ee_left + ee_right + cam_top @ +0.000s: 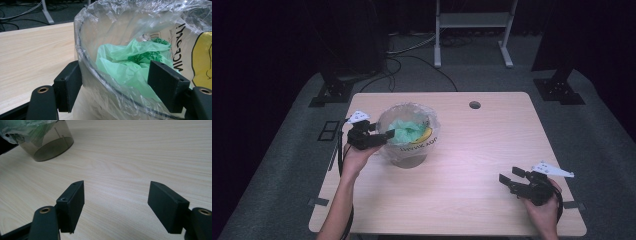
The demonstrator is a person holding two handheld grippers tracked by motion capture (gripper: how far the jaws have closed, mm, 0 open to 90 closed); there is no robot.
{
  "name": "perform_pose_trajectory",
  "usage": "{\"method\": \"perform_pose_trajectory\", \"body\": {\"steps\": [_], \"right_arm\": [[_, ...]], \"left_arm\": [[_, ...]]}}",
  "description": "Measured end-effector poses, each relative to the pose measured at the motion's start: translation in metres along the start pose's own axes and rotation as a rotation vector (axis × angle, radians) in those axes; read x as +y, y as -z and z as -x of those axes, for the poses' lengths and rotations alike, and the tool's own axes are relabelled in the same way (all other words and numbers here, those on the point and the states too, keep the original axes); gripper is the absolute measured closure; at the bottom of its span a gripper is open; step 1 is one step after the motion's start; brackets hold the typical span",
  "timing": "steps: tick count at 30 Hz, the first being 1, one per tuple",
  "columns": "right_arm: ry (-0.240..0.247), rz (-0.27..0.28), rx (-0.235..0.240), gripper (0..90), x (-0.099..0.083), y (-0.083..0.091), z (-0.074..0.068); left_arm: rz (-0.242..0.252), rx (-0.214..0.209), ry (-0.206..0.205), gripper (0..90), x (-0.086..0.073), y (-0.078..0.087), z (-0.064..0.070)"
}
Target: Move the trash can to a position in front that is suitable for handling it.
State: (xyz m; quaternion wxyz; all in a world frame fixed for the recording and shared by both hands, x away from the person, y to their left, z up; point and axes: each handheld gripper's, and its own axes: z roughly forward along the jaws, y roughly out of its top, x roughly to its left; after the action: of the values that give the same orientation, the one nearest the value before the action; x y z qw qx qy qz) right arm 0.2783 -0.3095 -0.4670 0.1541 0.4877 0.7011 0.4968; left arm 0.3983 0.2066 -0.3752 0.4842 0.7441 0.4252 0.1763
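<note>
Bin (408, 150), lined with clear bag (120, 22), is seen left of centre on worktop (482, 150). Left tool (115, 82) is spread astride its rim; right tool (116, 202) is held apart over bare worktop.

A bin (408, 137) stands on the table (477, 150), left of centre and toward its far half, lined with a plastic bag (130, 22) that folds over its rim; a crumpled bag (125, 65) lies inside. The left claw (384, 136) sits at the bin's left rim, one jaw outside the wall and one inside. The right claw (507, 181) hovers near the table's near right corner, well apart from the bin. A cable hole (474, 105) lies behind, near the far edge.
</note>
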Motion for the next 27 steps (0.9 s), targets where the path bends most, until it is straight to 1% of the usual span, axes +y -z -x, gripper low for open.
{"method": "perform_pose_trajectory", "body": {"steps": [2,6,10,11,17,20,23,27], "right_arm": [[0.003,0.000,0.000,28.8,0.000,0.000,0.000],[0.005,0.000,0.000,28.8,0.000,0.000,-0.001],[0.005,0.000,0.001,28.8,0.000,0.000,-0.001],[0.006,0.000,0.001,28.8,0.000,0.000,-0.001],[0.007,0.000,0.001,28.8,0.000,0.000,-0.001],[0.010,0.001,0.002,28.8,0.000,0.000,-0.002],[0.012,-0.001,0.001,28.8,0.000,-0.001,-0.002],[0.011,0.000,0.002,28.8,0.000,0.000,-0.002]], "left_arm": [[-0.007,-0.006,-0.004,27.2,0.000,-0.001,0.004],[-0.011,-0.007,-0.010,27.2,0.000,-0.002,0.007],[-0.013,-0.020,-0.019,27.2,0.000,-0.003,0.012],[-0.015,-0.029,-0.020,27.1,0.000,-0.004,0.015],[-0.015,-0.043,-0.024,27.1,0.000,-0.007,0.022],[-0.018,-0.059,-0.032,27.2,-0.001,-0.008,0.029],[-0.019,-0.068,-0.038,27.2,-0.001,-0.009,0.032],[-0.020,-0.083,-0.038,27.2,-0.001,-0.011,0.038]]}}
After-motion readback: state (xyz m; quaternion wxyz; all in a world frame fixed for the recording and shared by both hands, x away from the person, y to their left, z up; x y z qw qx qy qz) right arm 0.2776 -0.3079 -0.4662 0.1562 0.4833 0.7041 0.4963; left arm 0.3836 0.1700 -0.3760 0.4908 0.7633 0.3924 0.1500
